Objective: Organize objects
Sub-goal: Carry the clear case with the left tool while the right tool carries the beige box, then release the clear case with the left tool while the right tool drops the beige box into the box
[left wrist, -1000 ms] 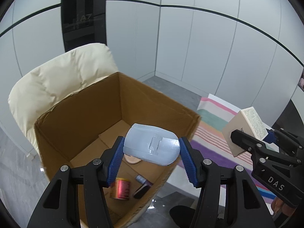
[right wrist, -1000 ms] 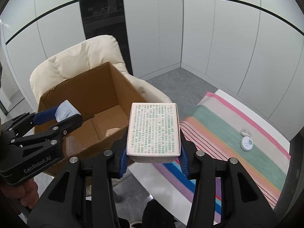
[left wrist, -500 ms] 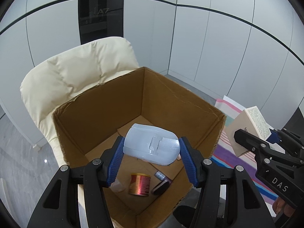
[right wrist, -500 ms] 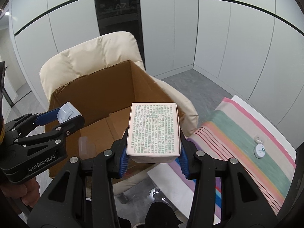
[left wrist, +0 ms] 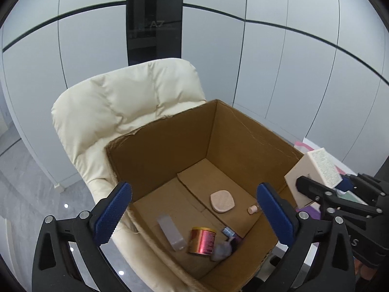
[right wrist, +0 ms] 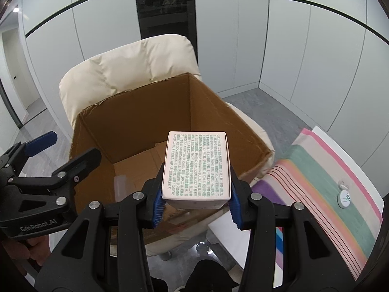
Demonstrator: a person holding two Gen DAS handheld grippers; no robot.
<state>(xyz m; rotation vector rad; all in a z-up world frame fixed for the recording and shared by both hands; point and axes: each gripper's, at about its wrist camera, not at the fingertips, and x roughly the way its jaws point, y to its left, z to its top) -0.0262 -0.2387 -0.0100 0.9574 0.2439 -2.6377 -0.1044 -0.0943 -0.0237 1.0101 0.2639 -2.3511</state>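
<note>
An open cardboard box [left wrist: 245, 131] stands on a cream armchair [left wrist: 126, 107]. My left gripper [left wrist: 194, 215] is open and empty above the box. Inside lie a red can [left wrist: 203, 241], a pale blue-grey object [left wrist: 222, 249], a clear flat case [left wrist: 171, 236], a beige pad [left wrist: 222, 200] and a small cork [left wrist: 252, 209]. My right gripper [right wrist: 195, 204] is shut on a cream printed carton [right wrist: 197, 166], held over the box's [right wrist: 136, 112] near right rim. The carton also shows in the left wrist view [left wrist: 313, 175].
A striped cloth [right wrist: 335, 189] covers a white table at the right, with a small round white tag [right wrist: 344, 197] on it. Grey wall panels and a dark door stand behind the chair. Grey floor lies to the left.
My left gripper has opened and let go of the pale blue-grey object, which now lies in the box by the red can. Both grippers have moved further over the box.
</note>
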